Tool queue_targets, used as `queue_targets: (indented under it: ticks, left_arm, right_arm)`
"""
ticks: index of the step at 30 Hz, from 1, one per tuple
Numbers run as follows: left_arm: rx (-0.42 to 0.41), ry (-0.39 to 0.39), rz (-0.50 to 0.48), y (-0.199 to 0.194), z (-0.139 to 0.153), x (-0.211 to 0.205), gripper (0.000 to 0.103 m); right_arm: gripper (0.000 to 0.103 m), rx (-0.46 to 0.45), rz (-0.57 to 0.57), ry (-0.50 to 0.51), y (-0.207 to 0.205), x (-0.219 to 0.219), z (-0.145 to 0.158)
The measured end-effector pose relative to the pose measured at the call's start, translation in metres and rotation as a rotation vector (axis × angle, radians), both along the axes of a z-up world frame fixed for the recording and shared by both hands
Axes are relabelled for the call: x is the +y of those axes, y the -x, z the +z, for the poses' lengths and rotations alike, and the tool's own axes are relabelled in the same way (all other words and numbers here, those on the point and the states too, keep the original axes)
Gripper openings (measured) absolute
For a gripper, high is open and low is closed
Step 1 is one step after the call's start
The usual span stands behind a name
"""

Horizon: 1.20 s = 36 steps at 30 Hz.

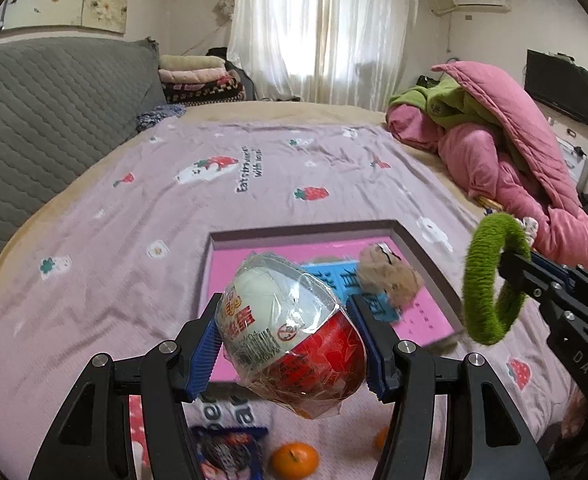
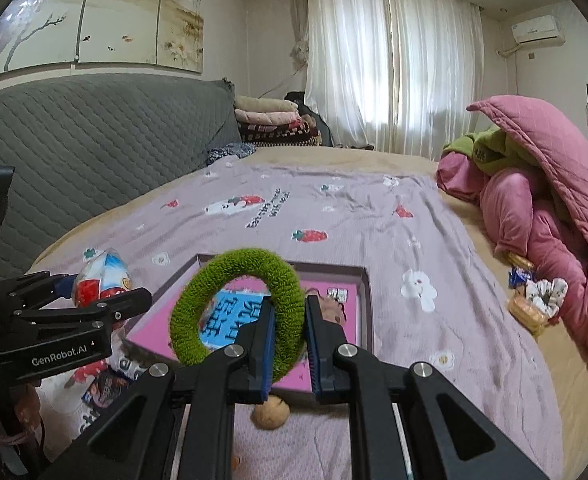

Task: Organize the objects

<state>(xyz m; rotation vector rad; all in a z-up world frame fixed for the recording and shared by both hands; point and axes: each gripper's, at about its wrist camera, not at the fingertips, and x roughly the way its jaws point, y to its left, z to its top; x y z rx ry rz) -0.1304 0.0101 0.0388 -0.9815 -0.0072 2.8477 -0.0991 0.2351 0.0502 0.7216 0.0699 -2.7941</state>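
Note:
My left gripper [image 1: 290, 336] is shut on a plastic-wrapped red and white egg-shaped pack [image 1: 290, 328], held above the near edge of a shallow pink-lined box [image 1: 306, 228]. In the right wrist view the same pack [image 2: 102, 276] shows at the left in the left gripper [image 2: 98, 288]. My right gripper [image 2: 288, 340] is shut on a fuzzy green ring [image 2: 238, 304], which stands upright over the box [image 2: 366, 300]. From the left wrist view the green ring [image 1: 494, 276] and right gripper [image 1: 510, 268] are at the right. A blue card [image 2: 234, 320] and a brown plush [image 1: 390, 276] lie in the box.
On the lilac strawberry sheet [image 1: 214, 208], an orange [image 1: 294, 458] and a snack packet [image 1: 230, 452] lie below the left gripper. A brown round toy [image 2: 270, 412] sits by the box's near edge. A pink quilt heap [image 2: 554, 220] fills the right, with snacks [image 2: 530, 308] and a scrunchie [image 2: 546, 294] beside it.

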Motion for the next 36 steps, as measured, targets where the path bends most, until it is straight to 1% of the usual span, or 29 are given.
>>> queue_targets:
  ticks: [10,21,24,29,36]
  left_arm:
    - [0.013,0.007,0.03,0.034,0.008,-0.02,0.062]
    - [0.013,0.015,0.036,0.064,0.007,-0.028,0.062]
    - [-0.003,0.012,0.043,0.071,0.001,-0.031,0.062]
    - [-0.027,0.015,0.057,0.079,-0.012,-0.034,0.062]
    - [-0.046,0.032,0.053,0.081,-0.029,-0.03,0.062]
  right_arm:
    - [0.014,0.037,0.001,0.009,0.026,-0.006,0.016]
    - [0.014,0.045,0.006,0.0,0.053,-0.009,0.02]
    - [0.014,0.041,0.003,0.0,0.058,-0.009,0.015]
    - [0.014,-0.002,-0.006,-0.012,0.069,-0.007,-0.002]
    - [0.014,-0.038,-0.009,-0.023,0.078,-0.005,-0.018]
